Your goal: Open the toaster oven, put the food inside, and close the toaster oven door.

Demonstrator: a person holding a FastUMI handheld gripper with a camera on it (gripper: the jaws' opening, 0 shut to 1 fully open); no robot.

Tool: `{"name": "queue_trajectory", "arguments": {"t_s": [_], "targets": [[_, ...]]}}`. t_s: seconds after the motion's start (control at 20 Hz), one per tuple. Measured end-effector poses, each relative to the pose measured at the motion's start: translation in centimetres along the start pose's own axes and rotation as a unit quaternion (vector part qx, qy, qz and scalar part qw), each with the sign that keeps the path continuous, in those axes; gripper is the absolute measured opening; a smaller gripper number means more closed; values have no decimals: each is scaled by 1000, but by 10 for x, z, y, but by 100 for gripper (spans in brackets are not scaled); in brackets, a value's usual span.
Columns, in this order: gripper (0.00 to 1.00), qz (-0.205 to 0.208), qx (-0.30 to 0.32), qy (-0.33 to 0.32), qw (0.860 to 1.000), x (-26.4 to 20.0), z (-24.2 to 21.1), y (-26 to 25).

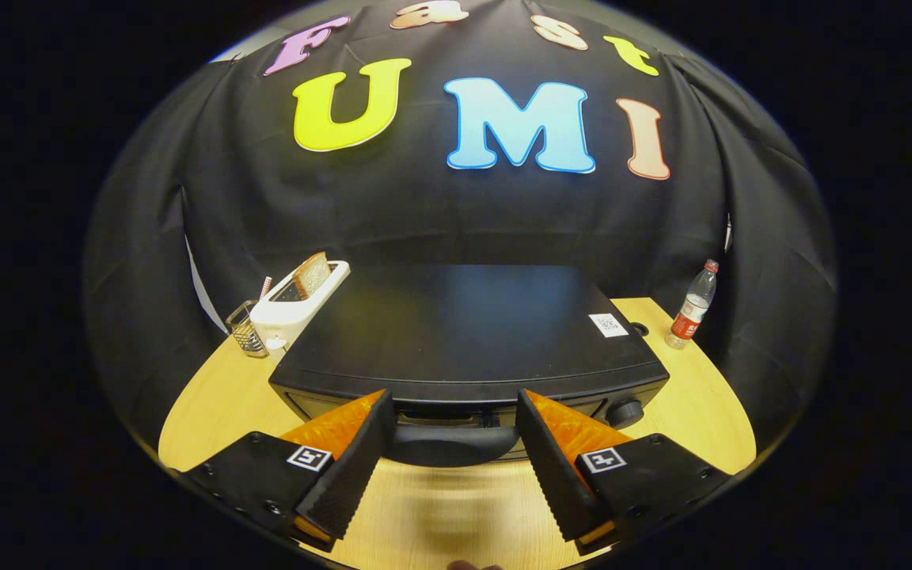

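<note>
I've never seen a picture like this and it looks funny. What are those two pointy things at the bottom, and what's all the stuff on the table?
Those are the two fingers of a claw that a person holds. A camera rides on it, looking forward. The claw is open, holding nothing. Between its fingers sits the dark handle of a black toaster oven, door closed. It stands on a light wooden table. Behind it: a white pop-up toaster with a bread slice, a small wire basket, and a clear plastic bottle.

oven (464, 332) front: mostly hidden under its top | handle (452, 443) ends: behind hand-held gripper (454, 419) fingers, spread apart | sticker (608, 324): too small
</note>
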State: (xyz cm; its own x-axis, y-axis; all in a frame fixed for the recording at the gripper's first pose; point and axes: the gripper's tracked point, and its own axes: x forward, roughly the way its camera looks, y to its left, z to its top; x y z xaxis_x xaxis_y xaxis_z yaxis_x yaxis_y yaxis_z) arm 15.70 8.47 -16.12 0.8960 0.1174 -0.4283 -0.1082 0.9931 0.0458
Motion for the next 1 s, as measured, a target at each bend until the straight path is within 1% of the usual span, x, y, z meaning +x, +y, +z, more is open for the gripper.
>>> {"name": "queue_trajectory", "arguments": {"t_s": [0.1, 0.15, 0.35, 0.5, 0.6, 0.8, 1.0], "targets": [[99, 7, -4, 20, 1000, 6, -10, 2], [99, 7, -8, 12, 1000, 5, -6, 2], [99, 4, -13, 24, 1000, 6, -9, 3], [99, 17, -23, 29, 999, 4, -10, 7], [99, 23, -11, 43, 999, 1, -14, 6], [99, 24, -11, 55, 998, -7, -22, 6], [99, 24, -10, 65, 998, -20, -41, 6]]}}
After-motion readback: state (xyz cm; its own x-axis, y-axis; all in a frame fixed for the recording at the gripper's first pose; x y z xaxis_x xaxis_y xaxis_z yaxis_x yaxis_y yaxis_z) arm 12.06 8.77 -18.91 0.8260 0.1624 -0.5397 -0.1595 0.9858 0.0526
